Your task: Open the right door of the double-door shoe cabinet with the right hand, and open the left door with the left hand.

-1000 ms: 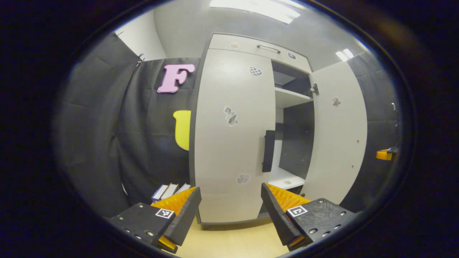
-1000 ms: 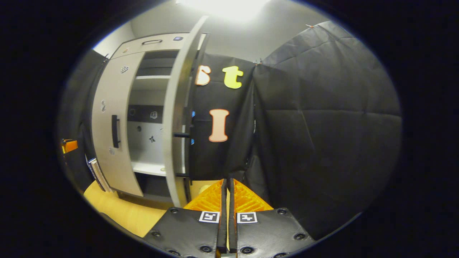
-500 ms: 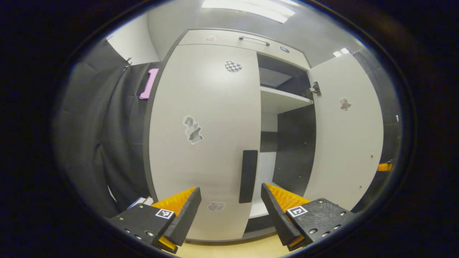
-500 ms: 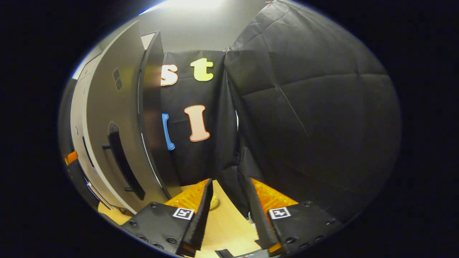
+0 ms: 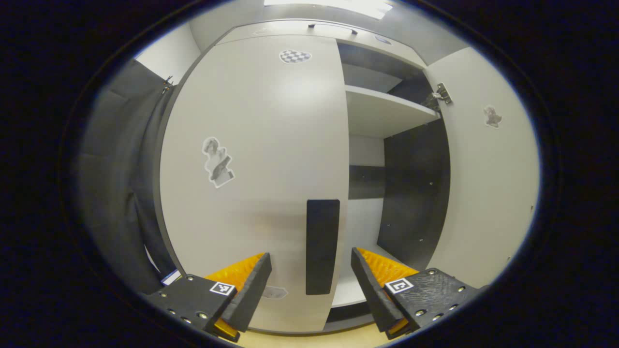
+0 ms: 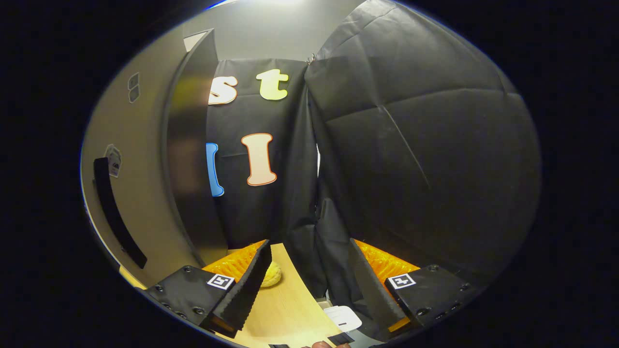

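The pale grey left door (image 5: 256,159) of the shoe cabinet is closed, and its black vertical handle (image 5: 322,246) hangs close ahead. My left gripper (image 5: 309,285) is open, and the handle's lower end shows in the gap between its fingers without touching either. The right door (image 5: 488,183) stands swung wide, baring a shelf (image 5: 387,111) and the dark inside. In the right gripper view that door's outer face (image 6: 140,193) with its black handle (image 6: 116,212) is at the left. My right gripper (image 6: 307,285) is open, apart from the door, and holds nothing.
Black cloth walls close in on the cabinet's left (image 5: 121,183) and on the right gripper's front and right (image 6: 411,159). A small yellow object (image 6: 272,275) lies on the wooden floor (image 6: 290,309) by the right gripper. A white card (image 6: 343,318) lies near the bottom.
My left gripper has moved in close to the left door, bringing its handle between the fingers. My right gripper went from shut to open and turned away from the opened right door.
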A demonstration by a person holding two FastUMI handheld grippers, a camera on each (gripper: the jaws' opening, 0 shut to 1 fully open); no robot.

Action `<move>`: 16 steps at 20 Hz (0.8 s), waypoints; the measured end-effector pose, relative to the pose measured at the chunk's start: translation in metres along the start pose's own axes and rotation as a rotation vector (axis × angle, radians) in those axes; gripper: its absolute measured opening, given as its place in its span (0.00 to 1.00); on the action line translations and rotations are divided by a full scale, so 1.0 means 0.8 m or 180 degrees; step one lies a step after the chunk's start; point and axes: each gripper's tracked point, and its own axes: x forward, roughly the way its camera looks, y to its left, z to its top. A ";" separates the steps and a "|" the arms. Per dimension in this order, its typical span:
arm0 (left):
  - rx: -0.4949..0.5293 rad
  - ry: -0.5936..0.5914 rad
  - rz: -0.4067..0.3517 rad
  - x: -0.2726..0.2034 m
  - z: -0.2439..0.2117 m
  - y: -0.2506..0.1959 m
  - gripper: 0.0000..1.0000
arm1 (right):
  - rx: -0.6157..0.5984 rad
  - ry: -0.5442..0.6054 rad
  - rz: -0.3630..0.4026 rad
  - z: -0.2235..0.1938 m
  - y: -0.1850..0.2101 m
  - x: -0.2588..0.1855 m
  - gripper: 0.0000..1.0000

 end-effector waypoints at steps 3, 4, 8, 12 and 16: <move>0.0028 0.0011 0.0084 0.017 -0.003 -0.005 0.77 | -0.0019 0.0053 0.0014 -0.002 -0.006 0.021 0.97; 0.0009 0.0026 0.0108 0.021 -0.004 -0.005 0.75 | -0.0024 0.0046 0.0030 0.001 -0.005 0.026 0.97; -0.0170 -0.0030 0.0213 0.025 -0.002 -0.002 0.46 | -0.0014 0.0059 0.0122 0.003 -0.003 0.046 0.93; -0.0198 -0.0027 0.0243 0.024 -0.003 -0.003 0.30 | 0.0065 0.0077 0.0256 0.005 0.003 0.054 0.94; -0.0191 -0.0037 0.0362 0.023 -0.004 -0.002 0.19 | 0.0082 0.0049 0.0341 0.014 0.021 0.065 0.93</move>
